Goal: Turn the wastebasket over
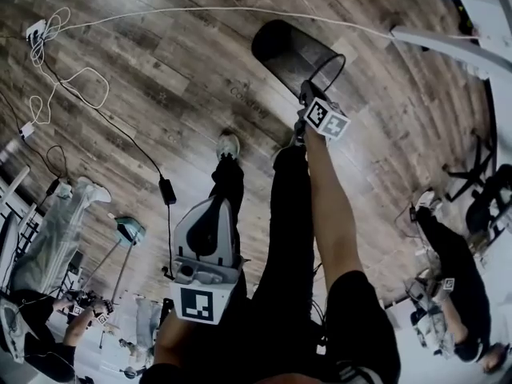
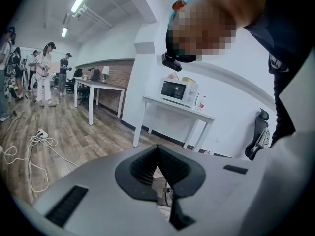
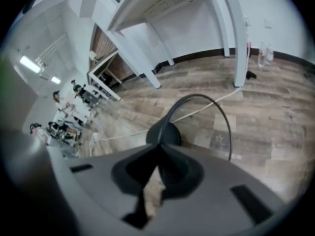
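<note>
The black mesh wastebasket [image 1: 292, 50] hangs tilted above the wood floor at the top of the head view, its open mouth facing right and towards me. My right gripper [image 1: 307, 93] is shut on the near part of its rim. In the right gripper view the thin rim [image 3: 224, 113] arcs out from the closed right gripper [image 3: 158, 147], and the basket's dark base [image 3: 165, 132] shows just beyond. My left gripper [image 1: 216, 208] is held low by my legs, shut and empty. In its own view, the left gripper [image 2: 157, 150] shows only the room beyond.
White cables [image 1: 72, 86] and a black power adapter [image 1: 167, 190] lie on the floor at left. White table legs [image 1: 448, 42] stand at upper right. My shoe [image 1: 228, 145] is below the basket. Other people stand at lower left and right [image 1: 456, 278].
</note>
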`<state>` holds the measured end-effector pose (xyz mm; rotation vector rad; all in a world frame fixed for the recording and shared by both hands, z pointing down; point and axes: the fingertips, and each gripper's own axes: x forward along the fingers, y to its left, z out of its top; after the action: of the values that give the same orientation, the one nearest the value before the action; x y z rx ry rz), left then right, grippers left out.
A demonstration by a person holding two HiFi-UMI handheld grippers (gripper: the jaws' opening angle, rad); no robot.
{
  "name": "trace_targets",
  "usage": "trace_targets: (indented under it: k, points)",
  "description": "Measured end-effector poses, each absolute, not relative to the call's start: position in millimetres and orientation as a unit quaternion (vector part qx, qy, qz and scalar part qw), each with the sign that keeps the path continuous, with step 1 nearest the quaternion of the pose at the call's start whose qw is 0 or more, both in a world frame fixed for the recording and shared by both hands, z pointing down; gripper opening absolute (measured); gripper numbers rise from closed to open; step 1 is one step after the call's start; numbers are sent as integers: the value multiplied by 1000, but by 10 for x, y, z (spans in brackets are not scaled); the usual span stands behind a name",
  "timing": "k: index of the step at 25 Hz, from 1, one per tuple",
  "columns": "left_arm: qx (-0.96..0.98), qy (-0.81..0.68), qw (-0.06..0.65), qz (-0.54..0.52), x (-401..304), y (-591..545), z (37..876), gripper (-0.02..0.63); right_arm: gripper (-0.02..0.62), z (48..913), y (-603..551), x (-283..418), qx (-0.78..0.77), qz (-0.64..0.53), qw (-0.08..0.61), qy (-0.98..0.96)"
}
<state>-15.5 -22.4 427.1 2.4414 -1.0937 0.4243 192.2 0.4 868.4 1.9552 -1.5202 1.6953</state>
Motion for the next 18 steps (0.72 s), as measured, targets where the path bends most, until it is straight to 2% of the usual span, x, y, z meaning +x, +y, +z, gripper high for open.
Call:
trace_targets:
  k: [18]
  points:
    - [873, -411, 227, 135, -252, -449, 4151, 34, 46, 8200, 21, 1859, 534, 482, 286, -633]
